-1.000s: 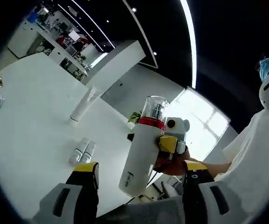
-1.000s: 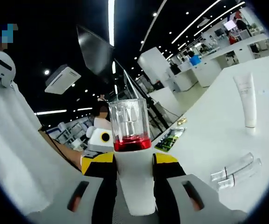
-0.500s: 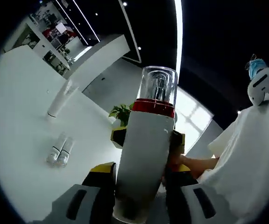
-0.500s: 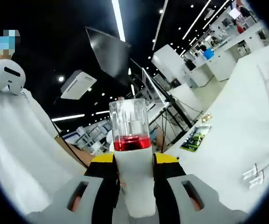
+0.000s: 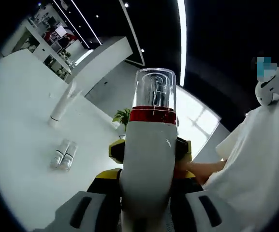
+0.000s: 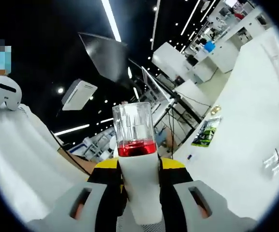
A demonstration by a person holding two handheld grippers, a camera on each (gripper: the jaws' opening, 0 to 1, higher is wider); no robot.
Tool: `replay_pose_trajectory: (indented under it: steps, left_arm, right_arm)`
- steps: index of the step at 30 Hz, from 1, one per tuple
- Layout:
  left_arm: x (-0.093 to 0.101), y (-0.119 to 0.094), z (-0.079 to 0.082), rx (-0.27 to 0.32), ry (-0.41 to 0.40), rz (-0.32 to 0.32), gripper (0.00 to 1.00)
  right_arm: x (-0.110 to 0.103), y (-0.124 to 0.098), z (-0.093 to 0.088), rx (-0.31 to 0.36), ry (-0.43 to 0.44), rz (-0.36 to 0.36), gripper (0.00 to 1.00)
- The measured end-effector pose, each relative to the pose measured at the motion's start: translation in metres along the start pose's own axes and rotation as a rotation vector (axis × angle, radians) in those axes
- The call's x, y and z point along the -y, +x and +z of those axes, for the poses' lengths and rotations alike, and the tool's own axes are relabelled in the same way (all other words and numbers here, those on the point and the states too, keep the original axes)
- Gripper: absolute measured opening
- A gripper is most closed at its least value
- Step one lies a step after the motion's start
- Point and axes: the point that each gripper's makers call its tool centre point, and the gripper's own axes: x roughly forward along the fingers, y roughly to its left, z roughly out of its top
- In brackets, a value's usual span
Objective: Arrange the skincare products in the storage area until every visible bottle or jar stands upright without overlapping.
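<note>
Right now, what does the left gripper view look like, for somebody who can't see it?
A white pump bottle with a red ring and clear cap stands between the left claw. Behind it, the white table holds two small clear bottles lying side by side and an upright white tube.

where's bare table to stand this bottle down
Bare white table lies between the upright tube and the two small lying vials, and nearer than the vials. In the right gripper view, bare table runs from the green packet to the vials.
</note>
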Motion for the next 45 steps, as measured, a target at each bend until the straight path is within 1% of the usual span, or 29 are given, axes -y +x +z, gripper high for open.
replay_pose_trajectory:
  steps: [1, 3, 6, 8, 15, 17, 22, 25, 28, 31, 35, 36, 38, 40, 41, 42, 44, 45]
  left_arm:
    - [-0.001, -0.001, -0.002, -0.011, -0.019, 0.005, 0.39]
    - [0.000, -0.002, -0.005, -0.018, 0.005, -0.002, 0.38]
    - [0.000, -0.003, -0.005, -0.022, 0.003, -0.004, 0.37]
    - [-0.001, -0.003, -0.005, -0.025, -0.003, 0.001, 0.37]
    - [0.000, -0.004, -0.003, -0.012, -0.003, -0.006, 0.37]
    - [0.000, -0.005, -0.003, -0.016, -0.001, -0.010, 0.37]
    - [0.000, -0.003, -0.008, -0.039, -0.009, -0.023, 0.36]
    - [0.000, -0.003, -0.009, -0.045, -0.003, -0.025, 0.36]
    - [0.003, -0.003, -0.009, -0.045, 0.001, -0.043, 0.34]
    - [0.002, -0.004, -0.012, -0.068, 0.008, -0.032, 0.33]
    - [-0.001, -0.005, -0.012, -0.075, 0.018, -0.011, 0.33]
    - [-0.001, -0.005, -0.012, -0.077, 0.017, -0.008, 0.32]
    - [-0.005, -0.005, -0.014, -0.088, 0.025, 0.016, 0.32]
    - [-0.010, -0.006, -0.013, -0.086, 0.030, 0.042, 0.32]
    - [-0.014, -0.007, -0.013, -0.088, 0.046, 0.059, 0.32]
    - [-0.016, -0.008, -0.013, -0.097, 0.061, 0.078, 0.32]
    - [-0.017, -0.008, -0.015, -0.105, 0.061, 0.085, 0.32]
    - [-0.017, -0.008, -0.014, -0.105, 0.069, 0.091, 0.32]
  right_arm:
    - [0.000, 0.000, -0.001, 0.005, -0.004, -0.003, 0.28]
    - [0.000, 0.001, -0.002, 0.010, 0.003, -0.009, 0.28]
    - [0.002, 0.002, -0.001, 0.032, 0.030, -0.008, 0.28]
    - [0.003, 0.003, -0.001, 0.029, 0.040, -0.009, 0.28]
    - [0.002, 0.001, 0.003, 0.047, 0.058, 0.004, 0.28]
    - [0.000, 0.000, 0.004, 0.037, 0.048, 0.005, 0.28]
    - [-0.002, -0.001, 0.006, -0.025, -0.011, 0.007, 0.28]
    - [-0.002, -0.002, 0.008, -0.049, -0.012, 0.008, 0.28]
    - [-0.002, -0.001, 0.007, -0.050, 0.002, 0.013, 0.28]
    - [-0.001, 0.001, 0.005, -0.046, 0.014, 0.012, 0.28]
    - [0.002, 0.002, 0.005, -0.039, 0.015, 0.004, 0.29]
    - [0.002, 0.002, 0.005, -0.041, 0.013, 0.000, 0.29]
    - [0.006, 0.004, 0.004, -0.046, 0.002, -0.032, 0.29]
    - [0.012, 0.004, 0.007, -0.026, -0.058, -0.085, 0.29]
    - [0.013, 0.004, 0.007, -0.025, -0.066, -0.103, 0.30]
    - [0.014, 0.005, 0.006, -0.034, -0.077, -0.123, 0.30]
    - [0.015, 0.007, 0.004, -0.056, -0.105, -0.152, 0.31]
    - [0.017, 0.007, 0.004, -0.060, -0.133, -0.171, 0.31]
